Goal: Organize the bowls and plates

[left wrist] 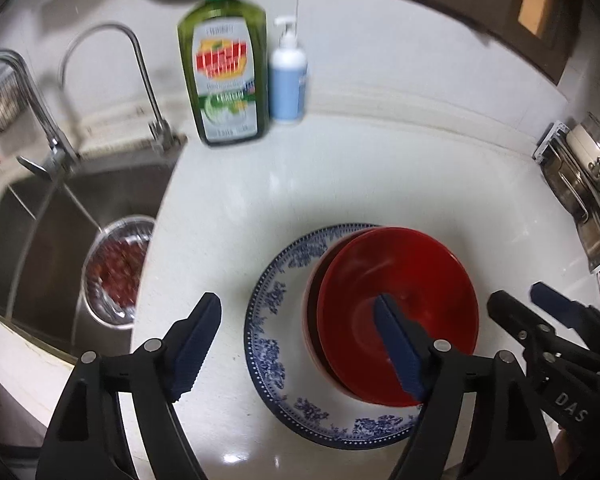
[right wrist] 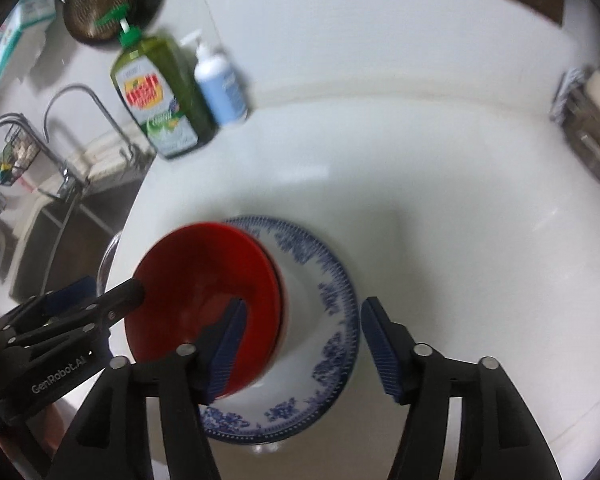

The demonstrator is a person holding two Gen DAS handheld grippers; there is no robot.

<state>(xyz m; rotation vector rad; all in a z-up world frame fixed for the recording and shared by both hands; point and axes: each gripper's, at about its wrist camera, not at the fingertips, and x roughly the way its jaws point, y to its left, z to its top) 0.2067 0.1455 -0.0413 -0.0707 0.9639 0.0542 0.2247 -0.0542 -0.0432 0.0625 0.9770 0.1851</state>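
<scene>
White glossy stone surface (left wrist: 380, 168) beside a steel sink (left wrist: 60, 216), with stacked dishes resting between two released pairs of tongs.

On the surface a round white ceramic plate with a blue floral rim (left wrist: 284, 360) lies flat, and two nested glossy red bowls (left wrist: 400, 292) sit on it, off-centre toward one edge, the upper one slightly askew. The left tongs (left wrist: 300, 348), black arms with ridged dark-blue pads, stand spread apart above the stack, gripping nothing; one pad shows in front of the red bowls, the other over bare surface. The right tongs (right wrist: 304, 356) are likewise parted and empty, one pad showing before the bowls' rim, the other beyond the plate's edge. Behind stand a green plastic dish-soap bottle (left wrist: 224, 80) and a small blue pump bottle (left wrist: 288, 80); a curved steel tap (left wrist: 112, 80) overhangs the sink.
</scene>
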